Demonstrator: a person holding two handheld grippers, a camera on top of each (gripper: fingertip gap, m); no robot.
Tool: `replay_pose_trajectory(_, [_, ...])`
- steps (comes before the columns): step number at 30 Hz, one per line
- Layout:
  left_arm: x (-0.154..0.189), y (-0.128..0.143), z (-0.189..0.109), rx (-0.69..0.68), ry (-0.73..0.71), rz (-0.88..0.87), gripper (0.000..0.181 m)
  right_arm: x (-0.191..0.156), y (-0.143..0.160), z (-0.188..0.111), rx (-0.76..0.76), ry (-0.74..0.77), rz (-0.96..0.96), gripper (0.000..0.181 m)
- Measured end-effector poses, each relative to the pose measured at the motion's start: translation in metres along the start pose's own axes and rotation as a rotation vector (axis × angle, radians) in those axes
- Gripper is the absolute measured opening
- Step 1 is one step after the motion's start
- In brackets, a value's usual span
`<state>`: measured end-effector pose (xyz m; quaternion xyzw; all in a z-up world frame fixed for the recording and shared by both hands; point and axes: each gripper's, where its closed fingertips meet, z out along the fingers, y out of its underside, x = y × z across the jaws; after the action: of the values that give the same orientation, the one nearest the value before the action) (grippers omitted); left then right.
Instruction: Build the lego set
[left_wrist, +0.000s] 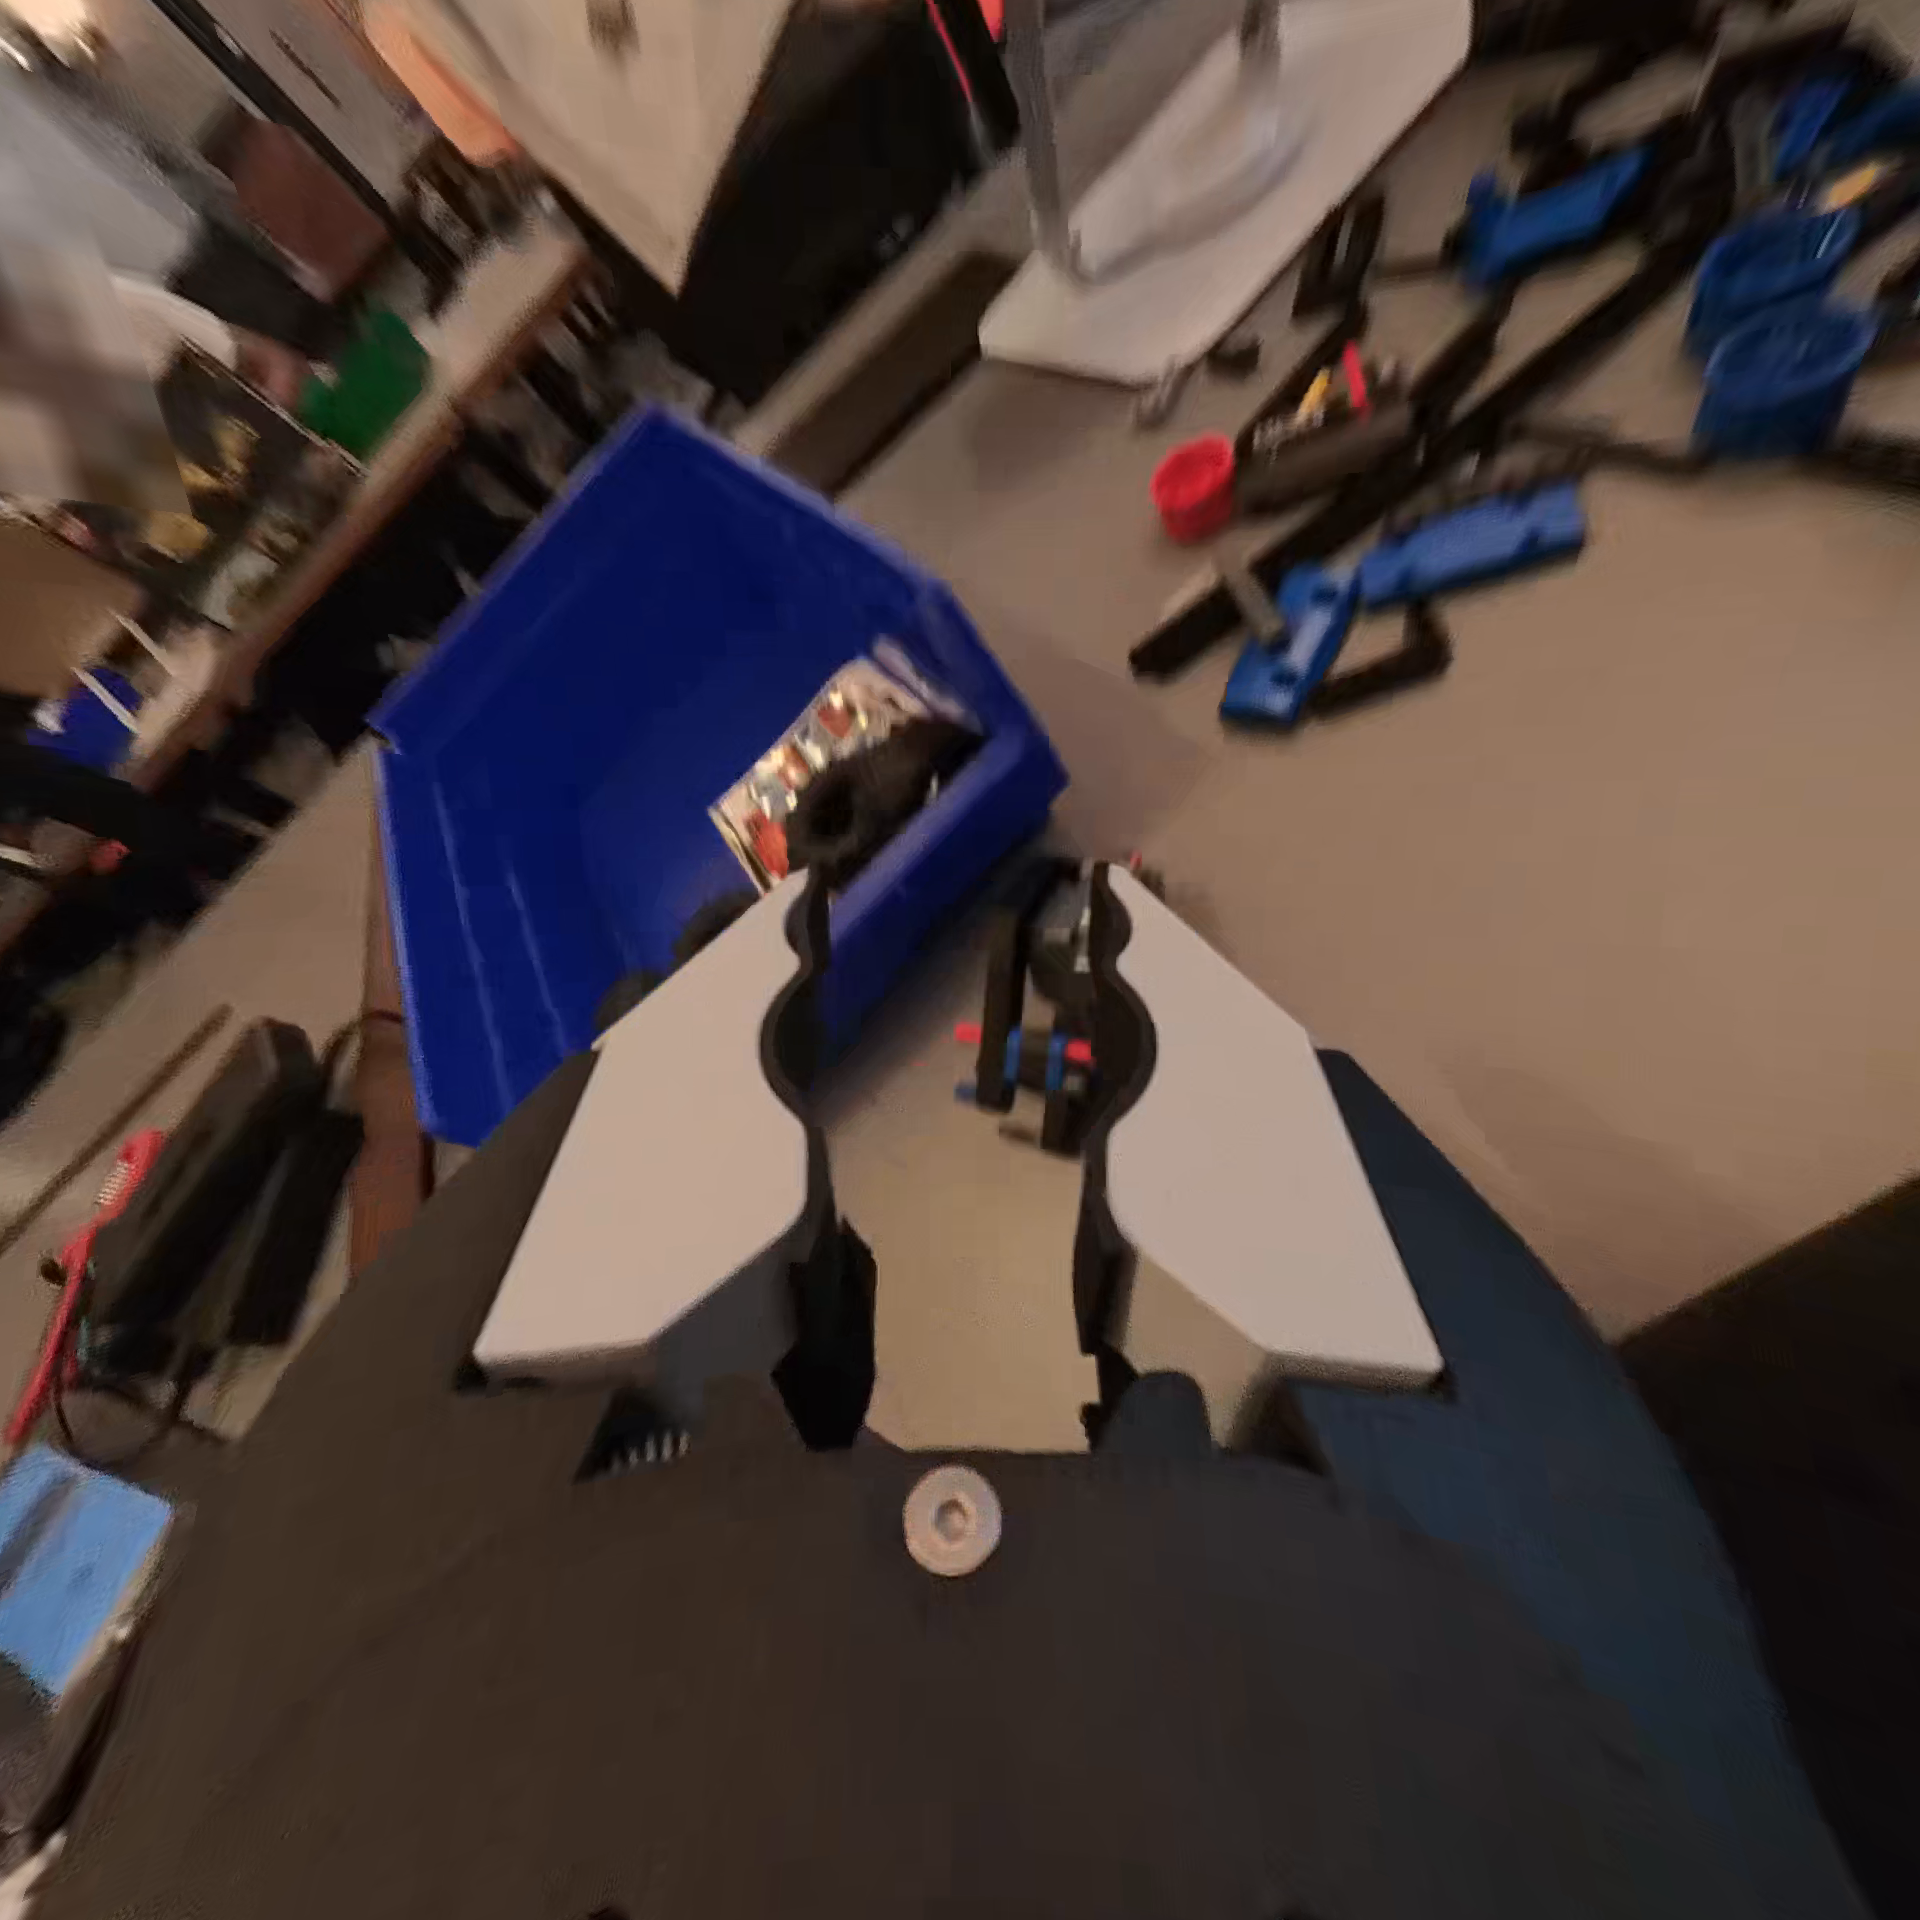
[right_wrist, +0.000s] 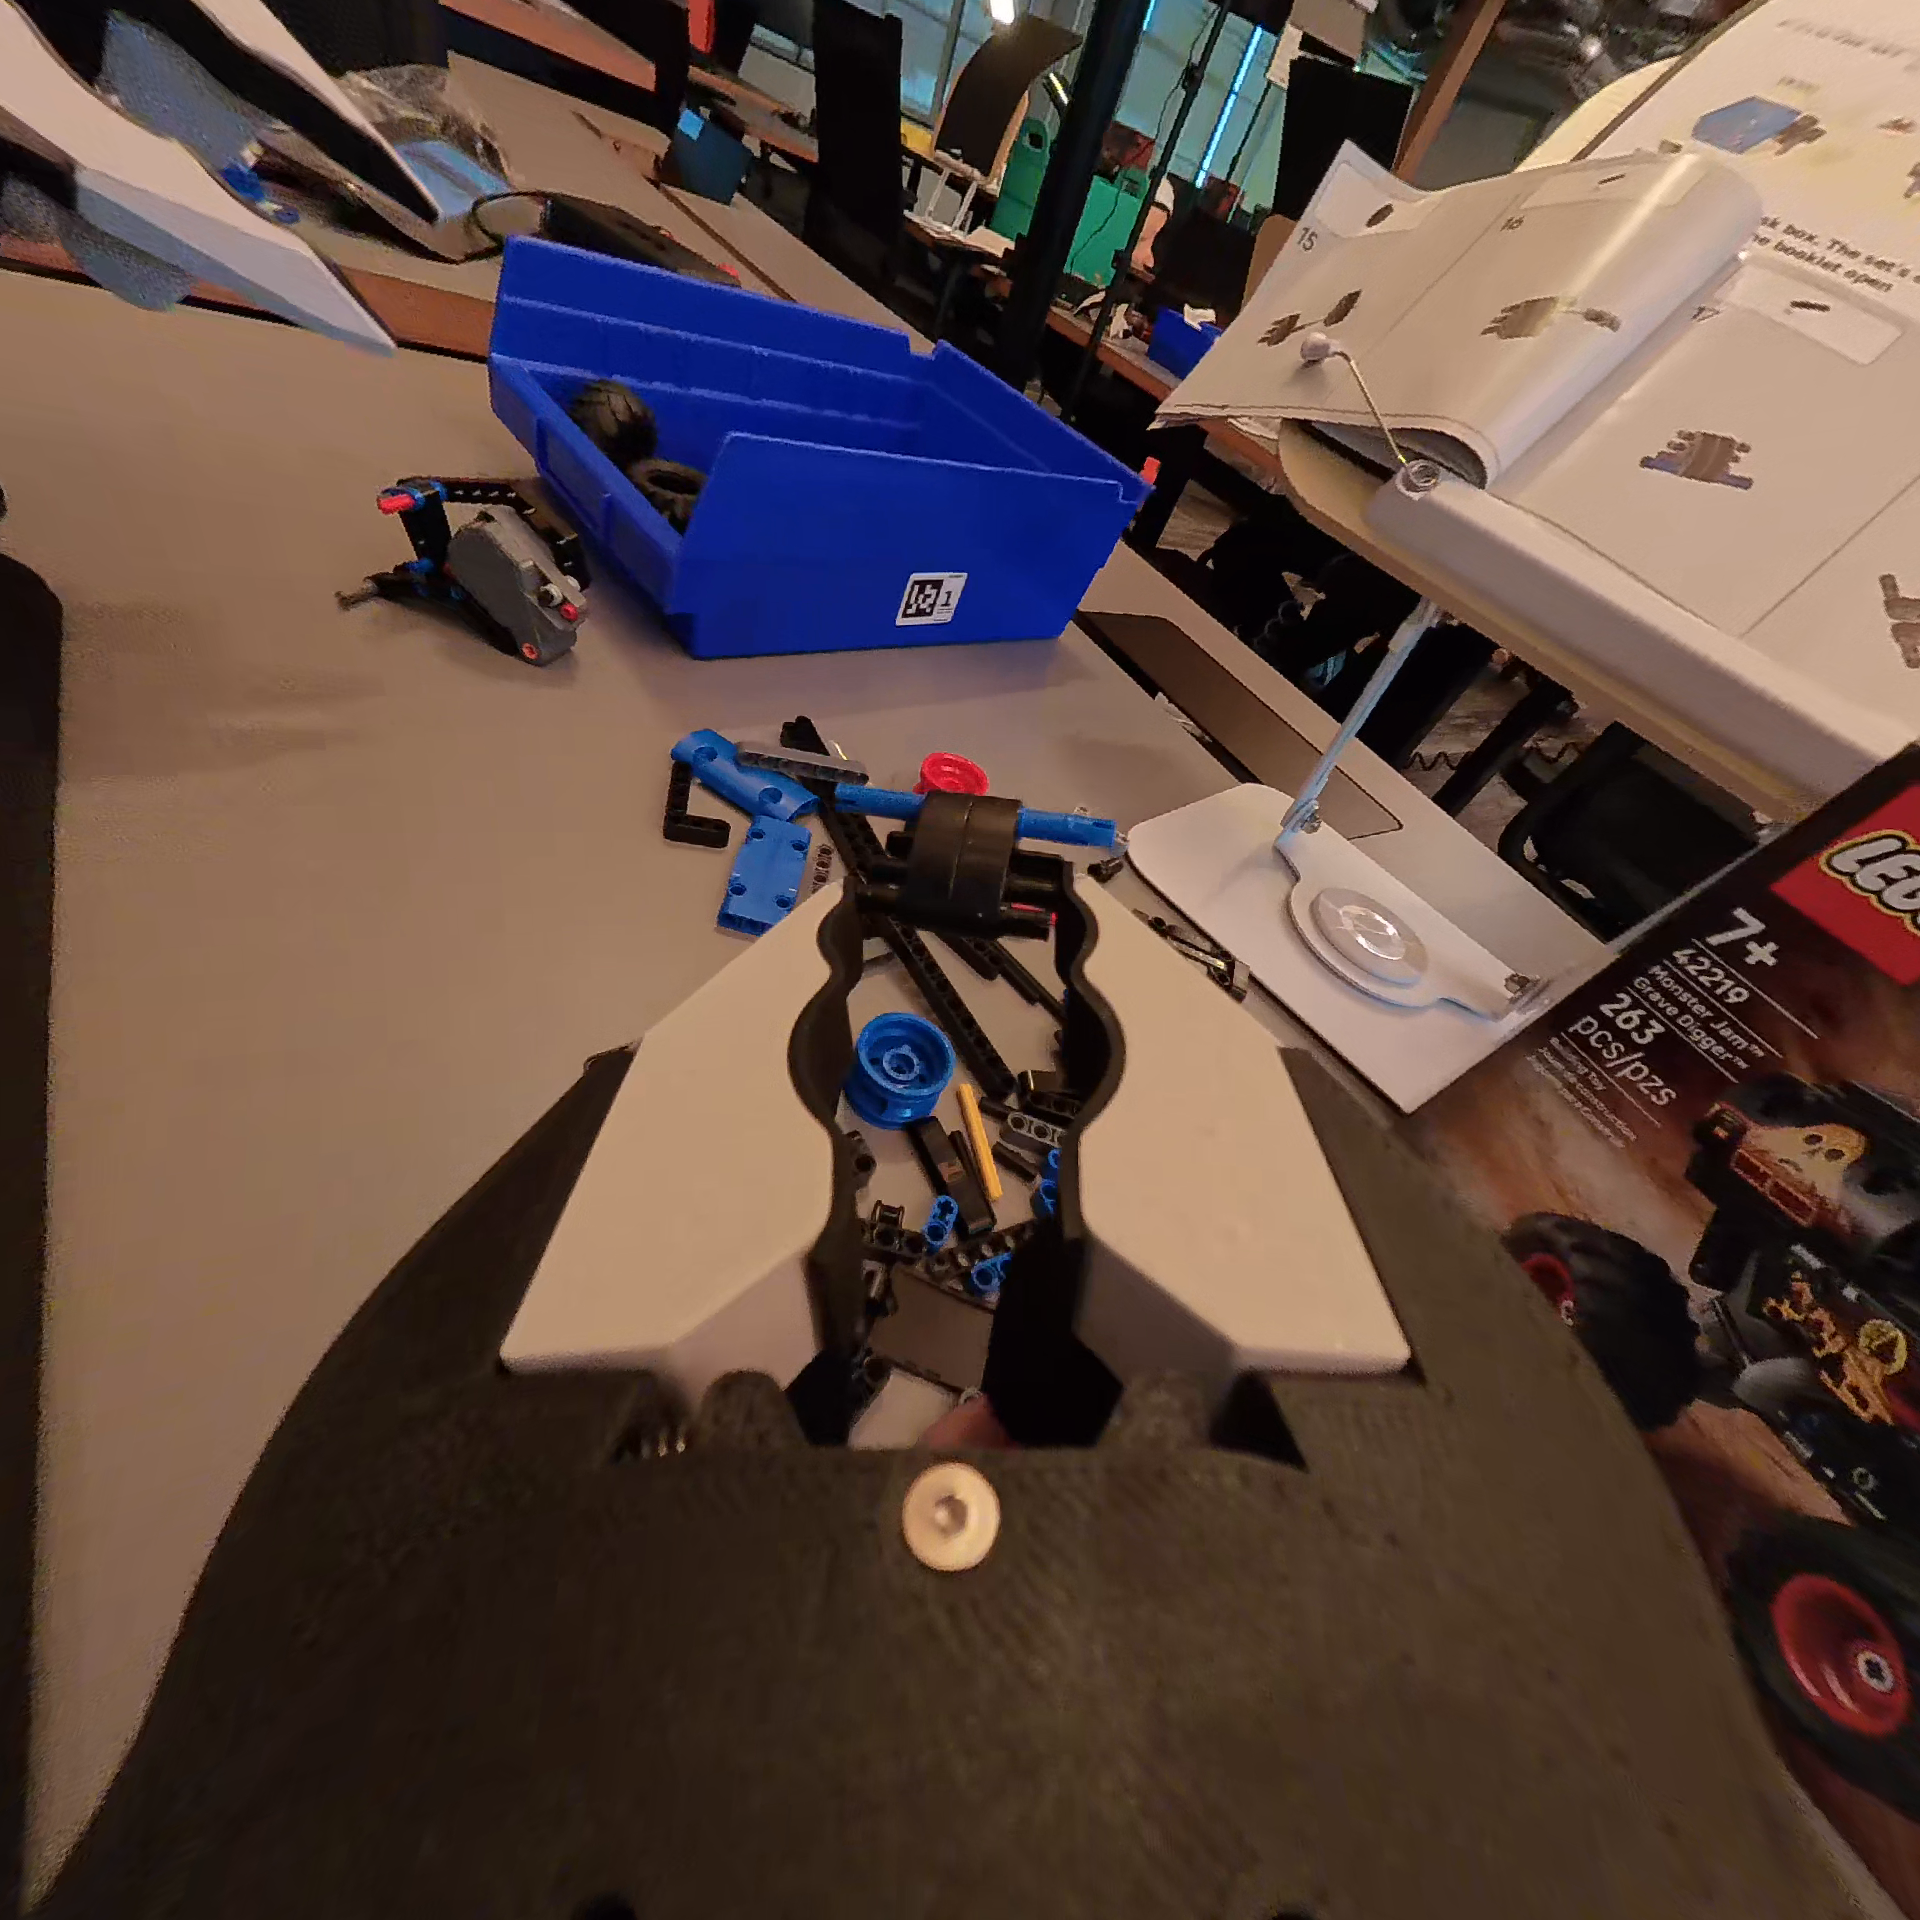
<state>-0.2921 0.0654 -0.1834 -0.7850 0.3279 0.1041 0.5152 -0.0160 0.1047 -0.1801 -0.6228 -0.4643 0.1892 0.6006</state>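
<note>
Right fingers (right_wrist: 956, 883): standing apart, gripping nothing, hanging over loose lego pieces (right_wrist: 935, 1143) on the worktop (right_wrist: 312, 935).
Between them: one blue wheel hub (right_wrist: 899, 1070), one yellow pin (right_wrist: 979, 1141).
Past their tips: one red hub (right_wrist: 954, 774).
Left fingers (left_wrist: 961, 883): spreading apart, empty; one partly built lego assembly (left_wrist: 1039, 1029) lying between the tips.
Farther: one blue bin (right_wrist: 831, 499), holding two black tyres (right_wrist: 636, 442), wearing one coded sticker.
Right side: one lego box (right_wrist: 1714, 1195) bearing print.

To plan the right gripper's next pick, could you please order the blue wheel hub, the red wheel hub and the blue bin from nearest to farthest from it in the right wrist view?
1. Blue wheel hub: on the table between the right gripper's fingers.
2. Red wheel hub: just beyond the fingertips.
3. Blue bin: farther back, to the left.
</note>
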Motion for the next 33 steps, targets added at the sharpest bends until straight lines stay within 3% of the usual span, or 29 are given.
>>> replay_pose_trajectory(4, [0.005,0.042,0.022,-0.086,0.117,-0.014,0.05,0.0,-0.001,0.0,0.003,-0.002,-0.003,0.035])
replay_pose_trajectory(7, [0.024,0.052,0.039,-0.128,0.223,-0.05,0.05,0.001,0.0,-0.001,0.007,-0.005,-0.001,0.035])
replay_pose_trajectory(10, [0.029,0.054,0.049,-0.136,0.214,-0.001,0.035,0.0,0.0,-0.001,0.012,-0.013,-0.008,0.035])
replay_pose_trajectory(19, [0.053,0.018,0.037,-0.033,0.229,0.057,0.03,0.0,-0.001,-0.003,0.021,-0.024,-0.019,0.035])
replay_pose_trajectory(27, [0.143,-0.047,0.028,0.1,0.469,0.141,0.029,0.006,0.004,-0.003,0.009,-0.032,0.013,0.035])
replay_pose_trajectory(33, [0.211,-0.078,0.03,0.155,0.622,0.244,0.029,0.022,0.006,-0.009,0.027,-0.021,0.09,0.035])
